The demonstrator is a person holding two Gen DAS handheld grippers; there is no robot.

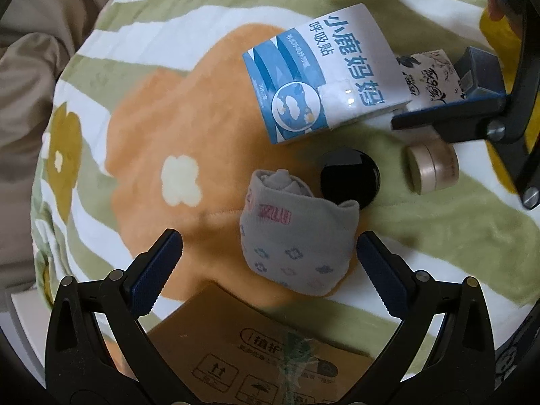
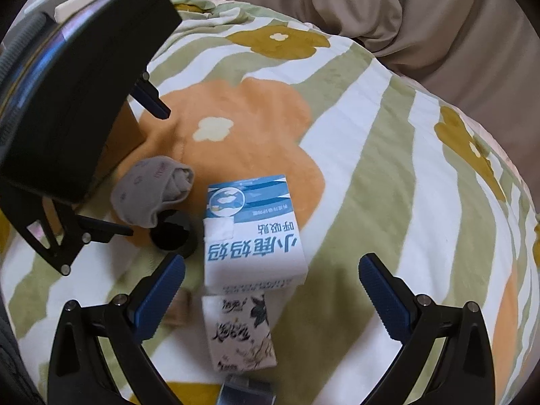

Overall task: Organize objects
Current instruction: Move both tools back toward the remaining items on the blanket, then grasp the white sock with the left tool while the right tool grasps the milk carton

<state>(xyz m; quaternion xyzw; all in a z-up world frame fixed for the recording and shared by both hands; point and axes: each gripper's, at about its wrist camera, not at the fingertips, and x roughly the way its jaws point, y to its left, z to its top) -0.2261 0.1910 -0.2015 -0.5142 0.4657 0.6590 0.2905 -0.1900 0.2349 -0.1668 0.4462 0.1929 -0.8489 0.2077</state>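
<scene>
Grey sock roll [image 1: 297,236] just ahead of spread left gripper [image 1: 270,253]

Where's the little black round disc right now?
The black disc lies on the blanket, touching the rolled grey sock, just below the blue-and-white box, with the beige tape roll on its right in the left wrist view.

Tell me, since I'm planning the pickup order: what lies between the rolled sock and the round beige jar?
A black round disc lies between the sock and the beige jar, touching the sock; the left wrist view shows it.
</scene>
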